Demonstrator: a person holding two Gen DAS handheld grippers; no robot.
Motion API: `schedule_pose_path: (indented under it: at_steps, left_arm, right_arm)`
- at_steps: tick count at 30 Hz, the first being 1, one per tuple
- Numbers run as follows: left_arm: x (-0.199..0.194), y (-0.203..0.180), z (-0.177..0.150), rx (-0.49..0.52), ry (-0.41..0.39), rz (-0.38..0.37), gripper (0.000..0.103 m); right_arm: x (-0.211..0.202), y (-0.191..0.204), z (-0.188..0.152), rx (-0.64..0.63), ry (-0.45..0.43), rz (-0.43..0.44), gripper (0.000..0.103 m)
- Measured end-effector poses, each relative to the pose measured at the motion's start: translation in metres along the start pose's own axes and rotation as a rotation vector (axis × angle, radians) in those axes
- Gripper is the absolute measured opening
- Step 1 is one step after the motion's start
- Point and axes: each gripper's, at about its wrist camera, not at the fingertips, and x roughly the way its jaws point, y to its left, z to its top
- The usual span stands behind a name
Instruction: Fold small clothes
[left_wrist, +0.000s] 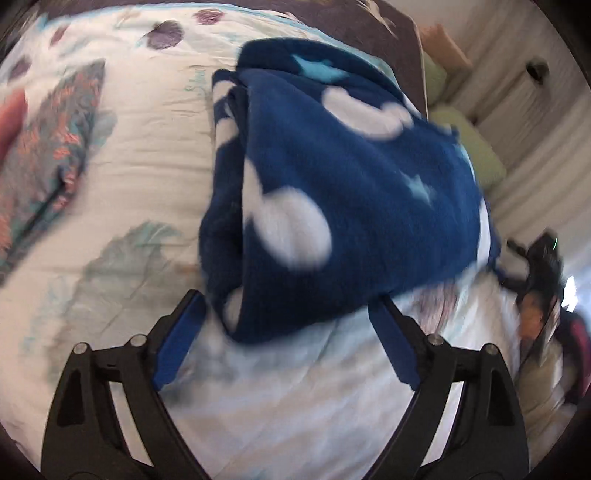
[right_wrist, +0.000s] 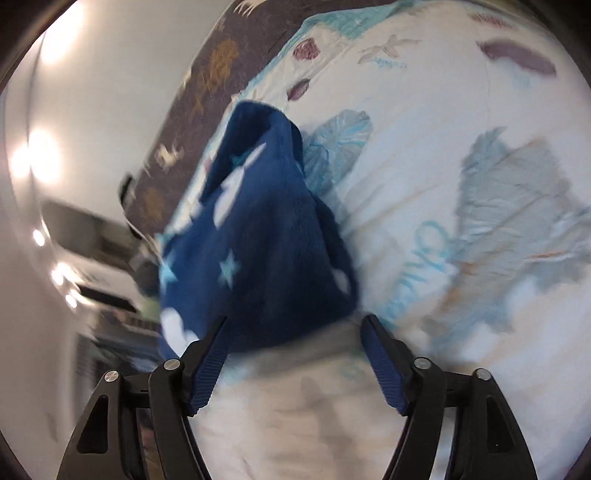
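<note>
Lying bunched on bedspread (left_wrist: 140, 177), blue fleece garment (left_wrist: 332, 192) is flanked by left gripper (left_wrist: 290, 306) and right gripper (right_wrist: 295, 325), both spread, nothing pinched. Risk: thick layers slipping, fold undone if only top layer is caught.

This is a home bedroom. A bed fills both views, covered by a white quilted bedspread (left_wrist: 147, 155) printed with pale blue and purple feathers, with a dark brown patterned blanket (right_wrist: 207, 96) along its far edge. Beside the bed stands a white panelled cabinet (left_wrist: 517, 96), with pale green and peach cushions (left_wrist: 476, 147) near it.
</note>
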Motion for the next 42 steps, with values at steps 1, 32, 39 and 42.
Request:
schedule_pose_path:
  at_steps: [1,32,39,42]
  left_arm:
    - [0.003,0.001,0.007,-0.035,-0.024,-0.038,0.090]
    - [-0.155,-0.036,-0.187,0.075,-0.021,-0.006,0.041]
    - [-0.188,-0.042,-0.138,0.164,-0.242,0.017,0.078]
    - [-0.154,-0.039,-0.099,0.124,-0.204,-0.014,0.078]
  right_arm:
    - [0.005,0.003,0.005,0.007,-0.016,0.017,0.081]
    - [-0.139,0.005,-0.189,-0.052,-0.024,-0.289,0.046]
    - [-0.161,0.053,-0.152,-0.186,-0.179,-0.311,0.056]
    - [-0.139,0.086,-0.154,-0.277,-0.133,-0.244,0.057]
